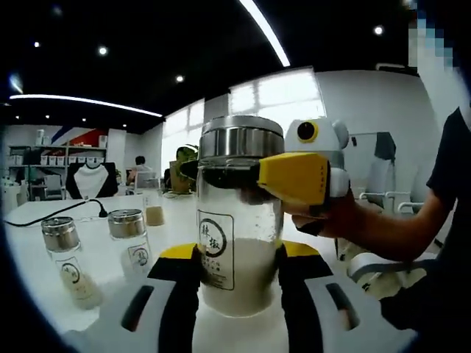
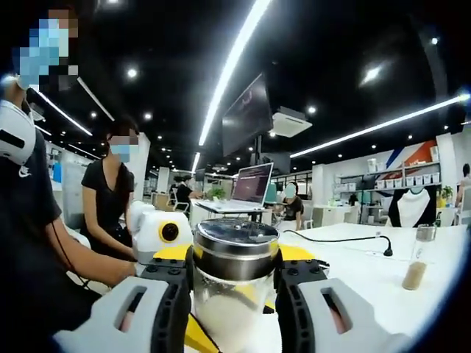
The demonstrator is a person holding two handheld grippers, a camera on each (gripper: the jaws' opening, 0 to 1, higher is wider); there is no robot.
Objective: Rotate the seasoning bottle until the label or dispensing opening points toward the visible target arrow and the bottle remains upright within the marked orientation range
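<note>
Clear glass seasoning bottle (image 1: 237, 220) with steel lid (image 2: 235, 250): upright between left gripper (image 1: 237, 283) jaws, clamped at the body; right gripper (image 2: 234, 294) jaws closed around the lid, nearer its top.

Clear seasoning bottle (image 1: 237, 243), silver lid (image 2: 235, 248), black-bordered label (image 1: 215, 248).

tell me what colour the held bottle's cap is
Silver metal cap on the seasoning bottle, clearest in the right gripper view.

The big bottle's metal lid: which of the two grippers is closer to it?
Right. The right gripper clamps just under the lid, a jaw on either side; the left gripper holds the bottle lower, around its glass body.
</note>
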